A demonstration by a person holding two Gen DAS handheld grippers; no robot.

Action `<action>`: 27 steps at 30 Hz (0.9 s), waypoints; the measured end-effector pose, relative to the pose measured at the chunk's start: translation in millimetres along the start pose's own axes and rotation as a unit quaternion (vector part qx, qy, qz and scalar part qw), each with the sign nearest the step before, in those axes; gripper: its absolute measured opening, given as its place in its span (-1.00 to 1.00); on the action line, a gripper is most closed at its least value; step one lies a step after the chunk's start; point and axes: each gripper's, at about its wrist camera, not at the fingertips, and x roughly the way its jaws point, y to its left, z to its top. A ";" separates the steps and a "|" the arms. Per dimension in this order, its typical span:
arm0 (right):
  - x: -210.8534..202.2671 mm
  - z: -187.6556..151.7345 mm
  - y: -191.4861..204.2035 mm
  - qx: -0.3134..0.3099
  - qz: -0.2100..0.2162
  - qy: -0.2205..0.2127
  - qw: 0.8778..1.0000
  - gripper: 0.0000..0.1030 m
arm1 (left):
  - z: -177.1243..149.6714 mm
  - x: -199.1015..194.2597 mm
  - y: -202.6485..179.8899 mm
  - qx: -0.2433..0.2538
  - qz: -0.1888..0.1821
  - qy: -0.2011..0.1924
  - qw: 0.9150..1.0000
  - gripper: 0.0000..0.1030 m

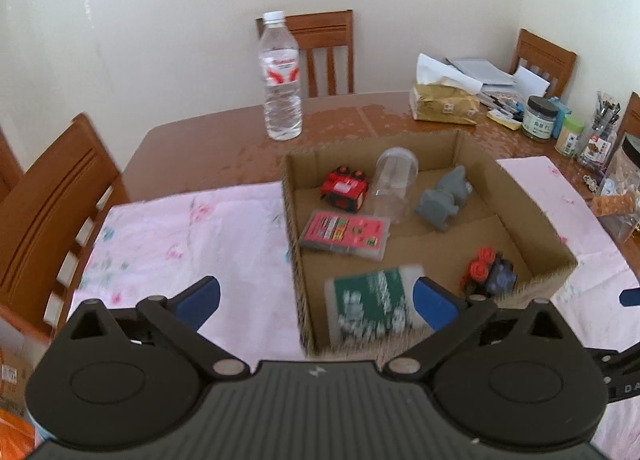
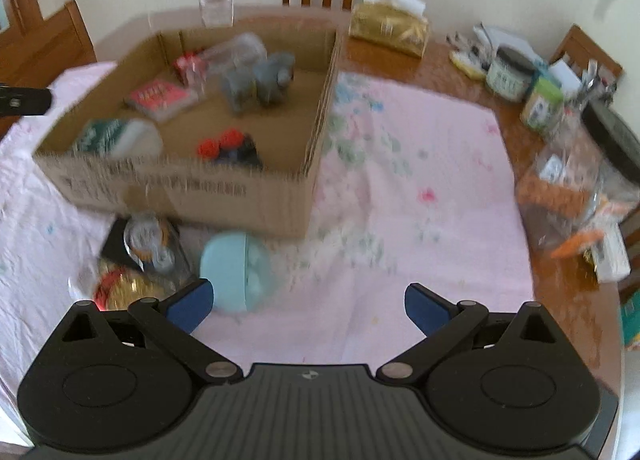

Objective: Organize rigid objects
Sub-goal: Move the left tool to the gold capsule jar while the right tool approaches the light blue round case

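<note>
A shallow cardboard box (image 1: 472,148) (image 2: 188,192) sits on a pink cloth. It holds a green card pack (image 1: 368,302), a pink card pack (image 1: 344,234), a red toy (image 1: 344,188), a clear cup (image 1: 394,184), a grey figure (image 1: 444,196) and a red-and-black toy (image 1: 490,270). My left gripper (image 1: 318,300) is open and empty above the box's near edge. My right gripper (image 2: 308,302) is open and empty over the cloth. A light blue round case (image 2: 236,270), a gold-and-red item (image 2: 124,288) and a clear packet on a black card (image 2: 146,240) lie in front of the box.
A water bottle (image 1: 280,76) stands behind the box. A tissue pack (image 1: 444,102), jars (image 1: 540,118) and bags (image 2: 576,188) crowd the table's right side. Wooden chairs (image 1: 52,212) surround the table.
</note>
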 end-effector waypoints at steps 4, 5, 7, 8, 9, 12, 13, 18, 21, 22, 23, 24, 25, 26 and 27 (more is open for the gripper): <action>9.4 -11.4 15.3 -0.015 0.000 0.020 1.000 1.00 | -23.7 -4.4 0.1 0.000 0.020 0.010 1.000 0.99; 10.9 -13.0 20.9 -0.021 0.000 0.021 1.000 1.00 | -28.1 -5.6 0.4 -0.001 0.022 0.012 1.000 0.99; 12.8 -13.3 28.2 -0.024 -0.008 0.019 0.999 1.00 | -37.6 -8.7 2.8 -0.006 0.020 0.016 1.000 0.99; 13.6 -12.9 30.9 -0.024 -0.010 0.019 0.999 1.00 | -41.4 -10.0 4.0 -0.008 0.017 0.017 1.000 0.99; 14.6 -12.3 34.1 -0.025 -0.009 0.020 0.999 1.00 | -45.5 -11.9 5.3 -0.010 0.015 0.019 1.000 0.99; 15.1 -10.6 45.2 -0.030 -0.004 0.017 0.999 1.00 | -55.3 -17.7 9.6 -0.014 0.011 0.019 1.000 0.99; 15.7 -10.2 49.4 -0.033 -0.001 0.016 0.999 1.00 | -58.1 -19.4 11.6 -0.017 0.010 0.020 1.000 0.99; 19.8 -8.0 77.2 -0.053 0.022 0.015 0.998 1.00 | -71.8 -24.2 22.6 -0.029 0.004 0.026 0.999 0.99; 20.9 -9.4 85.7 -0.051 0.026 0.017 0.998 1.00 | -78.1 -23.6 28.4 -0.032 -0.004 0.028 0.999 0.99; 20.0 -9.6 85.9 -0.047 0.021 0.016 0.999 1.00 | -80.2 -22.8 29.9 -0.032 -0.009 0.027 0.999 0.99; 17.4 -10.2 85.1 -0.041 0.016 0.013 0.999 1.00 | -82.3 -21.7 30.9 -0.031 -0.014 0.027 0.999 0.99; 14.7 -10.7 83.1 -0.034 0.011 0.010 0.999 1.00 | -83.9 -20.4 30.7 -0.031 -0.017 0.028 0.999 0.99; 11.2 -11.9 80.2 -0.027 0.006 0.007 1.000 1.00 | -85.5 -18.9 30.1 -0.028 -0.022 0.028 0.999 0.99; 7.8 -12.1 76.4 -0.019 0.002 0.001 1.000 1.00 | -87.0 -17.7 29.0 -0.024 -0.026 0.026 0.999 0.99; 3.3 -12.0 71.2 -0.009 -0.004 -0.008 1.000 1.00 | -88.7 -16.5 27.4 -0.021 -0.029 0.025 0.999 0.99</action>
